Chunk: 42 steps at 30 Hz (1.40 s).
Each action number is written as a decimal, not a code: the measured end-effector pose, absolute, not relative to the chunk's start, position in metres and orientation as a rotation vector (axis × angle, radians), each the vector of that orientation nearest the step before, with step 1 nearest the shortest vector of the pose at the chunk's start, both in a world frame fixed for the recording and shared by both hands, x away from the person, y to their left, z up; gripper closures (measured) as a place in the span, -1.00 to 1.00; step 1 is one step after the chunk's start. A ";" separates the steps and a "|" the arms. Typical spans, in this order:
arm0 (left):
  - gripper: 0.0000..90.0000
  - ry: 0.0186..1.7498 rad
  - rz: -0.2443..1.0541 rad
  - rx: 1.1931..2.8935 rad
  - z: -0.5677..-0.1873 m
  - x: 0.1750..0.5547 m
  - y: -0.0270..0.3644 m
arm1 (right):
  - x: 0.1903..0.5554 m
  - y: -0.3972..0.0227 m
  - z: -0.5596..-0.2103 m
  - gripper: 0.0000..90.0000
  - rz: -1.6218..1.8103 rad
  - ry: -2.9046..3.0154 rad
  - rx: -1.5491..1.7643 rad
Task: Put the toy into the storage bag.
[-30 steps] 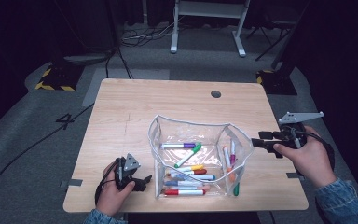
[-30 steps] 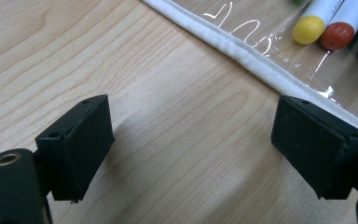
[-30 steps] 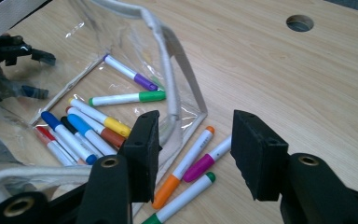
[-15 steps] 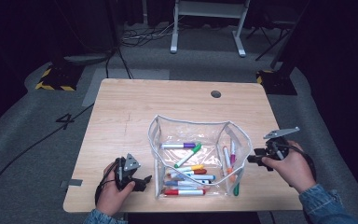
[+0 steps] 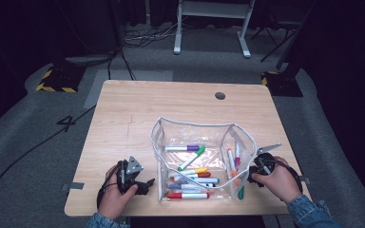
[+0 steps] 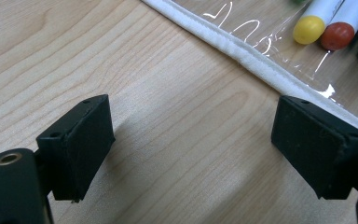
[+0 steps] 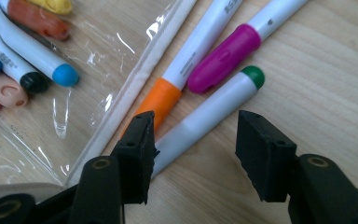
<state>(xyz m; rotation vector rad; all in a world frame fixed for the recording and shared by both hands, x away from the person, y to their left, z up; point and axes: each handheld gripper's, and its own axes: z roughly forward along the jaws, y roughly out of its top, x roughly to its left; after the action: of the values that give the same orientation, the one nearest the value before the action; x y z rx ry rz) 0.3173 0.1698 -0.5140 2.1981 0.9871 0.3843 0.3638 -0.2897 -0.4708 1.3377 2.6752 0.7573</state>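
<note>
The right hand-held gripper [image 7: 193, 149] has just been opening its jaws around the white marker with a green end [image 7: 205, 119], lying on the wooden desk [image 5: 123, 109] just beside the clear plastic pouch [image 5: 197, 128], while the left hand-held gripper [image 6: 191, 144] is resting open, holding nothing.

A light wooden table [image 5: 138, 109] carried everything. A clear plastic pouch [image 5: 190, 135] with a white trimmed edge lay on its near half, holding markers of several colours. Just beside the pouch's right edge, an orange-capped marker [image 7: 165, 95], a magenta-capped marker [image 7: 226, 56] and a green-ended marker [image 7: 214, 109] lay directly on the wood, close together.
</note>
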 end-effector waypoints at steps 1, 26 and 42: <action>-0.71 0.987 0.383 2.198 -0.514 0.317 0.170 | 0.364 -0.290 -0.472 0.07 0.753 2.678 1.338; -0.71 0.987 0.384 2.198 -0.514 0.317 0.170 | 0.363 -0.324 -0.422 0.71 0.668 2.601 1.371; -0.76 1.010 0.369 2.192 -0.515 0.318 0.169 | 0.366 -0.313 -0.327 0.70 0.798 2.589 1.181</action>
<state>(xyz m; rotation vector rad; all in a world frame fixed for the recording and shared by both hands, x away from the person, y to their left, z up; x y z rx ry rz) 0.3181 0.1691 -0.5146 2.1919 1.0098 0.3690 0.3660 -0.3130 -0.3269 1.1810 2.5890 0.7980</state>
